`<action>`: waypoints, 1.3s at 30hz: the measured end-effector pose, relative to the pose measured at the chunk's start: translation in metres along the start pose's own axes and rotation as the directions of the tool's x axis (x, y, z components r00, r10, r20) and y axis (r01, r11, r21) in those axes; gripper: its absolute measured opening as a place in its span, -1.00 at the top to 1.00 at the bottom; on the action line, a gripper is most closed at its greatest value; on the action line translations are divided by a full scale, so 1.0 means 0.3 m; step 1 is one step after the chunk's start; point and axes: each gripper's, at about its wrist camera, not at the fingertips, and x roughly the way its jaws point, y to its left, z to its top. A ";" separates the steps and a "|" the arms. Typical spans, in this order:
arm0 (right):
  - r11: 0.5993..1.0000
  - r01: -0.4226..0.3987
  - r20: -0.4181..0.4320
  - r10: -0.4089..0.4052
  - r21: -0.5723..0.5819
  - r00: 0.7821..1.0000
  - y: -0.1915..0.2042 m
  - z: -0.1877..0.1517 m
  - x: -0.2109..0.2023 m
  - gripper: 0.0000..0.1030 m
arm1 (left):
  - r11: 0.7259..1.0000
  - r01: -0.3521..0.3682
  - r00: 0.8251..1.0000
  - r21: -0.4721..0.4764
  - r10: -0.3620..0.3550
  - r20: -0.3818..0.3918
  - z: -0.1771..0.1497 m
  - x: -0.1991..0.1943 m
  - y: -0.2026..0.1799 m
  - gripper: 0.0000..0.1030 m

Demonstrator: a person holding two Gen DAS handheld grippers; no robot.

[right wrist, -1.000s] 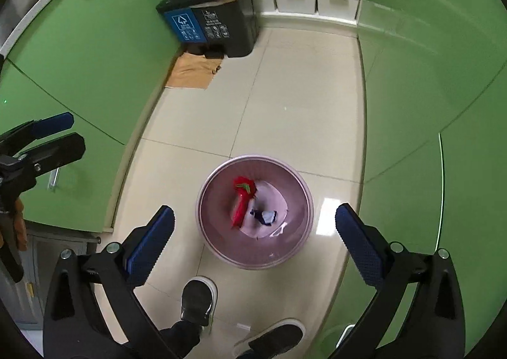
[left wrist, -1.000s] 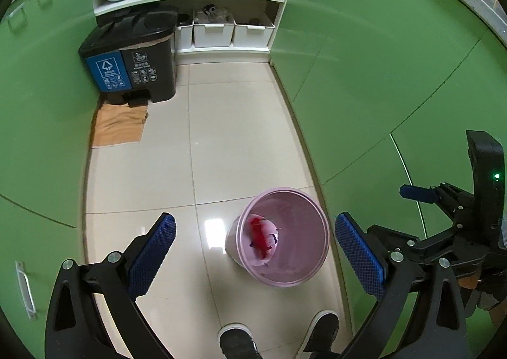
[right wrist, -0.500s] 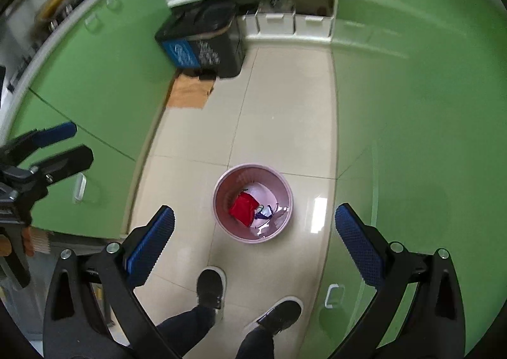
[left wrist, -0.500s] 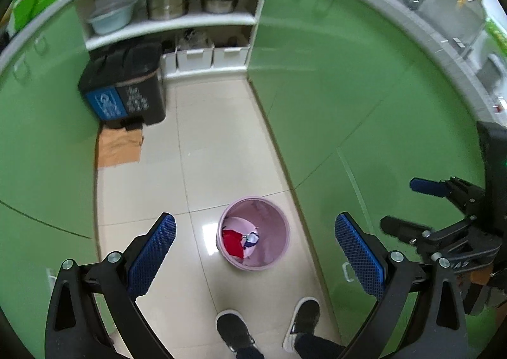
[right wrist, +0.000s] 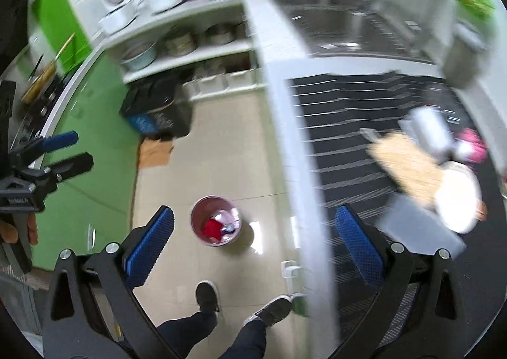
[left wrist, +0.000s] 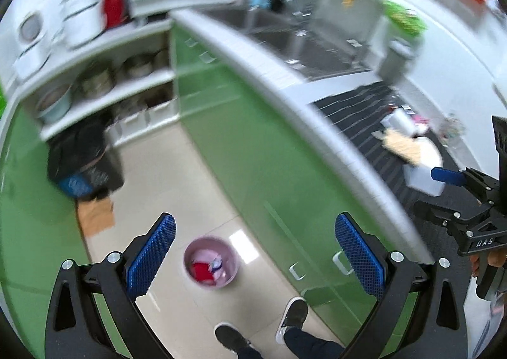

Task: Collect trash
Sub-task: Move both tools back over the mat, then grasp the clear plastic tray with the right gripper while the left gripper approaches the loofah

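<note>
A pink waste bin (left wrist: 211, 261) stands on the tiled floor far below, with red and white trash (left wrist: 201, 269) inside; it also shows in the right wrist view (right wrist: 216, 225). My left gripper (left wrist: 253, 259) is open and empty, high above the bin. My right gripper (right wrist: 253, 249) is open and empty, over the counter's edge. On the black striped mat (right wrist: 342, 124) lie blurred items: a tan piece (right wrist: 407, 166), a white plate (right wrist: 458, 200), a white box (right wrist: 423, 230) and something pink (right wrist: 472, 142).
Green cabinets (left wrist: 263, 150) line both sides of the narrow floor. A black dustbin (left wrist: 84, 161) and cardboard (left wrist: 95, 216) sit at the far end under shelves of pots (left wrist: 95, 80). A steel sink (left wrist: 304, 42) is set in the counter. The person's feet (left wrist: 263, 324) are below.
Both grippers have risen well above the bin, which now looks much smaller. The counter top, sink and mat with items have come into view. Both grippers stay open.
</note>
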 end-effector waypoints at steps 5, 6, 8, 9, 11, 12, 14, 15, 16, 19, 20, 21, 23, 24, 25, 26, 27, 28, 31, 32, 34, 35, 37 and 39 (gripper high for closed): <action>0.994 0.067 0.029 -0.070 0.082 0.997 -0.202 -0.053 -0.116 -0.94 | 0.995 0.062 0.998 0.083 -0.063 0.014 0.094 0.010 -0.195 -0.88; 0.993 0.074 0.032 -0.077 0.094 0.996 -0.230 -0.070 -0.124 -0.94 | 0.992 0.072 0.997 0.102 -0.074 0.012 0.107 0.020 -0.239 -0.88; 0.988 0.091 0.035 -0.096 0.124 0.995 -0.317 -0.099 -0.148 -0.94 | 0.987 0.088 0.996 0.131 -0.089 0.004 0.126 0.036 -0.312 -0.88; 0.986 0.096 0.036 -0.102 0.133 0.994 -0.339 -0.116 -0.153 -0.94 | 0.985 0.094 0.995 0.145 -0.095 0.000 0.136 0.051 -0.355 -0.88; 0.983 0.101 0.035 -0.107 0.156 0.994 -0.420 -0.144 -0.161 -0.94 | 0.981 0.105 0.994 0.166 -0.104 -0.010 0.147 0.072 -0.426 -0.88; 0.982 0.101 0.036 -0.108 0.162 0.994 -0.440 -0.152 -0.161 -0.94 | 0.978 0.110 0.994 0.176 -0.109 -0.014 0.149 0.081 -0.461 -0.88; 0.980 0.105 0.028 -0.111 0.172 0.993 -0.502 -0.170 -0.155 -0.94 | 0.973 0.119 0.993 0.199 -0.116 -0.028 0.156 0.111 -0.524 -0.88; 0.979 0.102 0.023 -0.108 0.176 0.994 -0.533 -0.178 -0.148 -0.94 | 0.970 0.125 0.992 0.208 -0.120 -0.037 0.158 0.123 -0.553 -0.88; 0.979 0.099 0.020 -0.104 0.179 0.994 -0.551 -0.182 -0.144 -0.94 | 0.968 0.132 0.991 0.215 -0.125 -0.044 0.160 0.134 -0.579 -0.88; 0.980 0.083 0.005 -0.085 0.181 0.996 -0.596 -0.190 -0.118 -0.94 | 0.961 0.147 0.988 0.235 -0.134 -0.071 0.166 0.172 -0.647 -0.88; 0.981 0.080 -0.003 -0.081 0.179 0.997 -0.610 -0.191 -0.101 -0.94 | 0.958 0.152 0.987 0.241 -0.137 -0.080 0.169 0.185 -0.662 -0.88; 0.981 0.073 -0.012 -0.072 0.179 0.997 -0.622 -0.191 -0.084 -0.94 | 0.956 0.155 0.987 0.249 -0.137 -0.088 0.172 0.198 -0.677 -0.88; 0.982 0.061 -0.019 -0.058 0.178 0.998 -0.635 -0.195 -0.061 -0.94 | 0.952 0.161 0.985 0.259 -0.140 -0.100 0.178 0.222 -0.709 -0.88; 0.983 0.057 -0.023 -0.053 0.176 0.998 -0.638 -0.195 -0.048 -0.94 | 0.951 0.165 0.984 0.263 -0.142 -0.105 0.180 0.229 -0.714 -0.88; 0.984 0.051 -0.028 -0.047 0.172 0.999 -0.643 -0.193 -0.030 -0.94 | 0.949 0.168 0.983 0.266 -0.144 -0.110 0.182 0.237 -0.716 -0.88; 0.985 0.047 -0.033 -0.042 0.168 0.999 -0.647 -0.190 -0.013 -0.94 | 0.948 0.171 0.983 0.269 -0.145 -0.116 0.186 0.249 -0.721 -0.88; 0.985 0.039 -0.037 -0.034 0.165 0.999 -0.650 -0.187 0.002 -0.94 | 0.947 0.173 0.982 0.270 -0.144 -0.123 0.189 0.260 -0.724 -0.88; 0.986 0.033 -0.039 -0.027 0.162 0.999 -0.650 -0.183 0.014 -0.94 | 0.947 0.174 0.981 0.269 -0.144 -0.128 0.193 0.272 -0.723 -0.88; 0.990 0.009 -0.058 -0.001 0.140 0.998 -0.651 -0.173 0.064 -0.88 | 0.951 0.171 0.981 0.259 -0.140 -0.136 0.202 0.299 -0.722 -0.88; 0.991 0.000 -0.066 0.009 0.135 0.998 -0.652 -0.170 0.078 -0.71 | 0.952 0.171 0.980 0.254 -0.139 -0.141 0.205 0.307 -0.718 -0.88; 0.991 -0.014 -0.077 0.024 0.133 0.997 -0.655 -0.168 0.099 -0.52 | 0.952 0.170 0.979 0.255 -0.134 -0.152 0.208 0.325 -0.715 -0.88; 0.991 -0.034 -0.077 0.044 0.133 0.996 -0.654 -0.165 0.108 -0.41 | 0.952 0.169 0.979 0.256 -0.132 -0.155 0.209 0.332 -0.716 -0.88; 0.990 -0.058 -0.074 0.068 0.132 0.995 -0.652 -0.164 0.112 -0.27 | 0.952 0.170 0.978 0.253 -0.132 -0.160 0.211 0.341 -0.715 -0.88; 0.989 -0.073 -0.072 0.083 0.131 0.994 -0.651 -0.161 0.115 0.04 | 0.952 0.172 0.977 0.253 -0.133 -0.164 0.214 0.349 -0.716 -0.88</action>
